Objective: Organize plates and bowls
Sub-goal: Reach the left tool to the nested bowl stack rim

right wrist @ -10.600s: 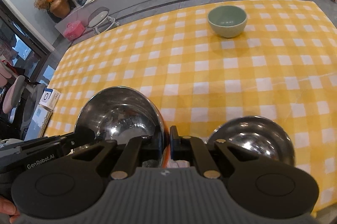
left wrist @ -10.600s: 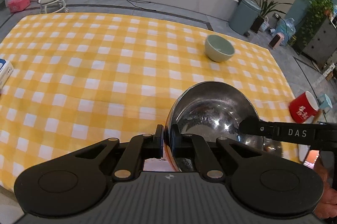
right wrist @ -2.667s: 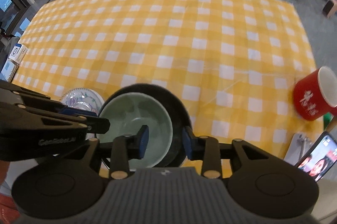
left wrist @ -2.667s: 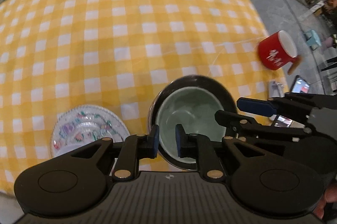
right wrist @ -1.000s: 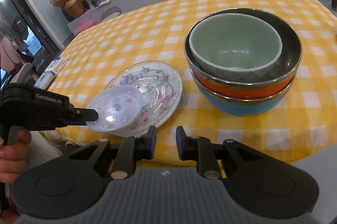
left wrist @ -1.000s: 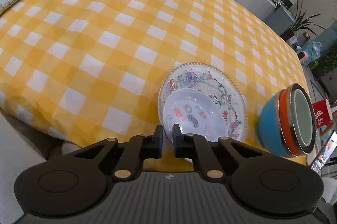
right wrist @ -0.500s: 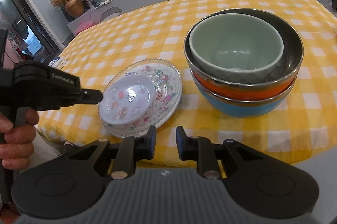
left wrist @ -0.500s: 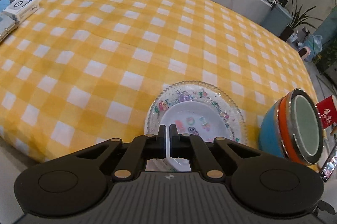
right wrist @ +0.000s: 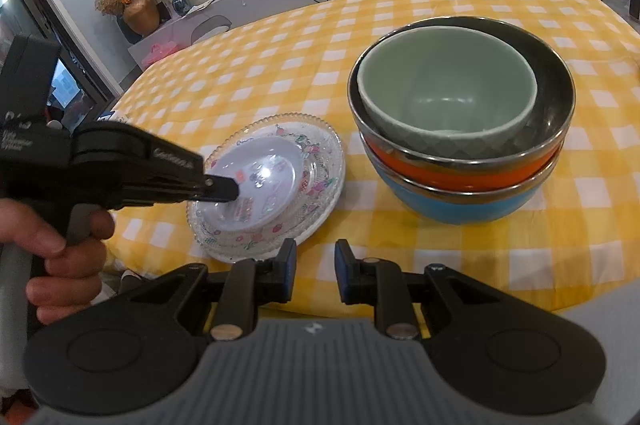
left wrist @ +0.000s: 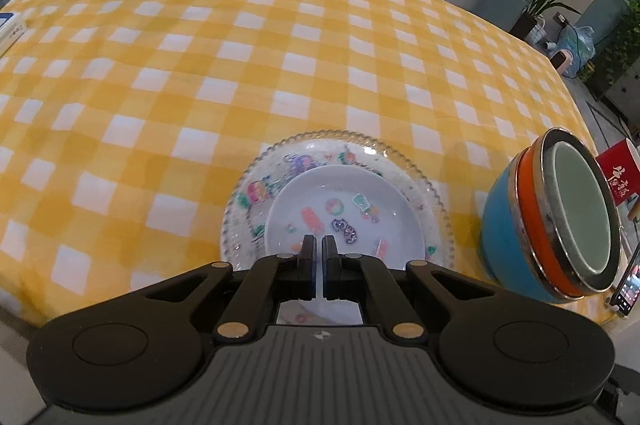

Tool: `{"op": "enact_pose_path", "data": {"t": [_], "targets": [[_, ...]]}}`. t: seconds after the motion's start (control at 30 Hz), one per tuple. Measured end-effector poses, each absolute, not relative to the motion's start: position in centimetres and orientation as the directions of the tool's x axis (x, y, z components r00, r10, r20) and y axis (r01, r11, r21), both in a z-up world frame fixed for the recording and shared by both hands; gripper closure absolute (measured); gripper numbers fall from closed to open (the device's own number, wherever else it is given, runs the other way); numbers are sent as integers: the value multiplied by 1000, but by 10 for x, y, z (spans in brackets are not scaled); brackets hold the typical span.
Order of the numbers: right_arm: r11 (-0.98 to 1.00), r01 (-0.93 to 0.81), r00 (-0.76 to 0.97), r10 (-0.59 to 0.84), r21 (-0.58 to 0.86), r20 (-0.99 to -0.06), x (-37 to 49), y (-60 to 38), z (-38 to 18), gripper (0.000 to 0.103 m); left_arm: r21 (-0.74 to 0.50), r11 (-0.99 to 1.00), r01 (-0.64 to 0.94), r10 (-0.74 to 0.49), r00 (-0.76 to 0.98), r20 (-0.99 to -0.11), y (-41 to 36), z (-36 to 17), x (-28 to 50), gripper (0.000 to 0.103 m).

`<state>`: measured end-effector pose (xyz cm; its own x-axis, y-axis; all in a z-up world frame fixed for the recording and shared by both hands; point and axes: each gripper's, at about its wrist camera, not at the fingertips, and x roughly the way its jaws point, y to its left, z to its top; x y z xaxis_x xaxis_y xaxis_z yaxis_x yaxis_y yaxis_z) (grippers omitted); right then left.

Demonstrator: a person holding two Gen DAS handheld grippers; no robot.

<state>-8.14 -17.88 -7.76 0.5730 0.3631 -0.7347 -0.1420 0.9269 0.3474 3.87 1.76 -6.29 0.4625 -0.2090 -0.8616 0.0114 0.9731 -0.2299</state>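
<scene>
- Black and nearest, my right claw (right wrist: 315,275) hangs just off the tabletop's front edge with its jaws spread a little and nothing between them. If I swing it forward carelessly, it could clip the near rim of the glass plate (right wrist: 320,193) and shove it along the cloth.
- White plastic, printed with small cartoons, the small plate (left wrist: 344,221) is pinched by its near rim in my left claw (left wrist: 319,249), whose jaws are pressed together on that thin edge. The small plate sits inside the clear glass plate (left wrist: 424,181), tilted in the right wrist view, with its near side raised.
- Such a narrow pinch on a slick rim looks weak to me. If I tilt further, the small plate could slip out and clatter onto the glass.
- If I let go while it is tilted, it may slide off centre and come to rest crooked.
- Both plates lie close to the front edge of the yellow checked tabletop (left wrist: 200,57). A drag toward me could pull them over the edge.
- Farther right, well apart from the plates, stands the bowl stack (right wrist: 460,161): a green bowl (right wrist: 444,97) nested in steel-rimmed orange and blue bowls. A wide sweep of my left claw could knock it.
</scene>
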Motion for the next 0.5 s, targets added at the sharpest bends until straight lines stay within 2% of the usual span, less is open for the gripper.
{"op": "enact_pose_path", "data": {"t": [0.3, 0.4, 0.5], "targets": [[925, -135, 580, 365, 356, -728, -83, -181, -76, 82, -235, 971, 48, -227, 500, -836, 16, -48, 29, 98], [930, -121, 600, 347, 347, -721, -87, -183, -69, 69, -217, 971, 102, -238, 532, -813, 9, -33, 16, 98], [937, -88, 631, 316, 339, -708, -93, -192, -56, 65, -195, 967, 165, -255, 558, -790, -2, -18, 5, 89]]}}
